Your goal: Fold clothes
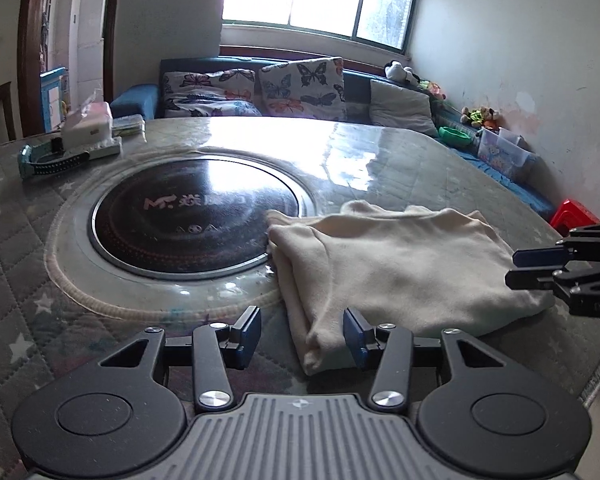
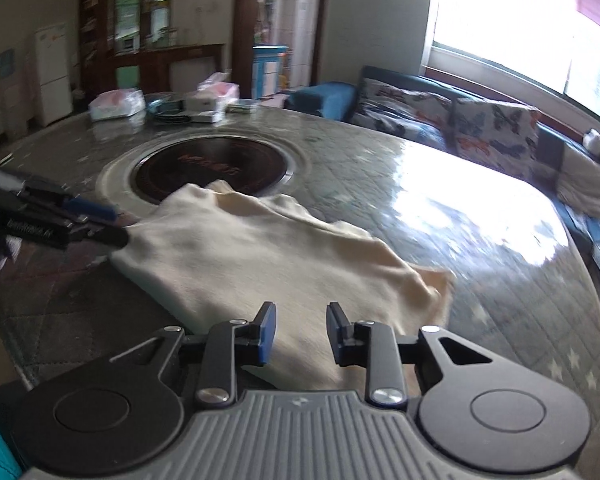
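A cream garment (image 1: 396, 268) lies folded on the round table, its far corner over the edge of the black hotplate (image 1: 192, 216). My left gripper (image 1: 302, 338) is open, its jaws on either side of the garment's near left corner, just above it. My right gripper (image 2: 301, 332) is open over the garment's (image 2: 268, 256) near edge, holding nothing. The right gripper also shows at the right edge of the left wrist view (image 1: 540, 268), at the garment's right side. The left gripper shows at the left of the right wrist view (image 2: 100, 224), beside the garment's left corner.
The table (image 1: 400, 152) has a quilted star-patterned cover under glossy plastic. A tissue box (image 1: 88, 124), a green-black tool (image 1: 48, 160) and bags (image 2: 118, 104) sit at its far side. A blue sofa with butterfly pillows (image 1: 300, 88) stands under the window. A red stool (image 1: 572, 216) is at the right.
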